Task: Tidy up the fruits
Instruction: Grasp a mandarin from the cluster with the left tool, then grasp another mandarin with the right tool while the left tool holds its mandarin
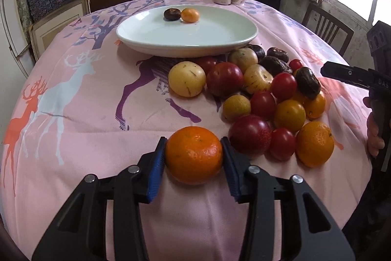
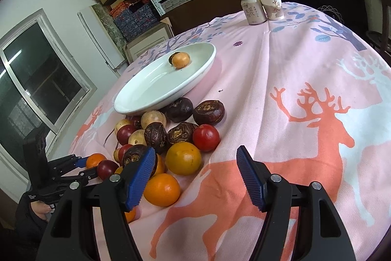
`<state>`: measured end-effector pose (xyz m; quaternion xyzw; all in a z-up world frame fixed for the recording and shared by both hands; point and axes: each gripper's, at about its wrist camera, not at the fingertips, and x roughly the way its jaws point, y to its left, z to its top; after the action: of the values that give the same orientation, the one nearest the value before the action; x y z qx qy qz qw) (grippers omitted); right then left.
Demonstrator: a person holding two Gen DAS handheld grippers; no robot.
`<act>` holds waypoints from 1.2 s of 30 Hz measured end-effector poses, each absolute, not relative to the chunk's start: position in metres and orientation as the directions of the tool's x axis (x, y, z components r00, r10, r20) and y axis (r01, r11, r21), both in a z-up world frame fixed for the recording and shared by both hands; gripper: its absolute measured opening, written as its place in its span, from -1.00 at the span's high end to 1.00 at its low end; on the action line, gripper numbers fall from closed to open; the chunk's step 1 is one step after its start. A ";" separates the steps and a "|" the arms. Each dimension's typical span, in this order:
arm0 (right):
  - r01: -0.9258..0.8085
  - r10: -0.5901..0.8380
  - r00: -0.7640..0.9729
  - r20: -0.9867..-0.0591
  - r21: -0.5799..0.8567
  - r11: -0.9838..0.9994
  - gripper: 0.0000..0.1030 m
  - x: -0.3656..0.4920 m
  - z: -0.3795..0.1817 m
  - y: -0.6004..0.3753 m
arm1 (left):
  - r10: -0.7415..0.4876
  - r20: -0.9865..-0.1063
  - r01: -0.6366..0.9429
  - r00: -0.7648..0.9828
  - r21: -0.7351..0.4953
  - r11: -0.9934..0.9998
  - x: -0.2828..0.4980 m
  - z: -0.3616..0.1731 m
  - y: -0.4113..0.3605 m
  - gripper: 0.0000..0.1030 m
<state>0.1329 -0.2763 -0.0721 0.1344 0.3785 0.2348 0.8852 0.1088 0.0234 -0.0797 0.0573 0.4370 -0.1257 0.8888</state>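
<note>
My left gripper (image 1: 194,155) has its blue ribbed pads clamped on a round orange mandarin (image 1: 193,154) resting on the pink deer-print tablecloth (image 1: 85,102), just beside the mixed fruit pile (image 1: 264,94); my right gripper (image 2: 196,177) hovers with jaws apart, holding nothing; the white oval ceramic plate (image 1: 220,33) beyond the pile carries a small orange fruit (image 1: 190,15) touching a dark brown one (image 1: 171,14).

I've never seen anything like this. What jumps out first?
A bright orange pinched between the blue pads of the left tool, near the table's front edge. Beside it lies a colourful fruit heap. Behind sits a white plate holding just two fruits.
</note>
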 end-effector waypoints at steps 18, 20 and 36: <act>-0.580 0.473 0.453 -0.755 0.154 0.800 0.10 0.075 -0.080 -0.163 | -0.207 -0.747 0.236 0.631 -0.069 0.969 0.076 -0.060 0.043 0.16; -0.586 0.473 0.465 -0.749 0.140 0.798 0.11 0.071 -0.079 -0.163 | -0.205 -0.749 0.232 0.630 -0.071 0.970 0.076 -0.062 0.044 0.16; -0.458 0.516 0.614 -0.597 0.262 0.849 0.10 0.113 -0.014 -0.239 | -0.209 -0.691 0.213 0.692 -0.081 0.974 0.098 -0.030 0.048 0.16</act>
<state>0.1128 -0.2390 -0.0135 0.0417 0.3454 0.2711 0.8975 0.0979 0.0481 -0.0300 0.0028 0.3755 -0.1148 0.9197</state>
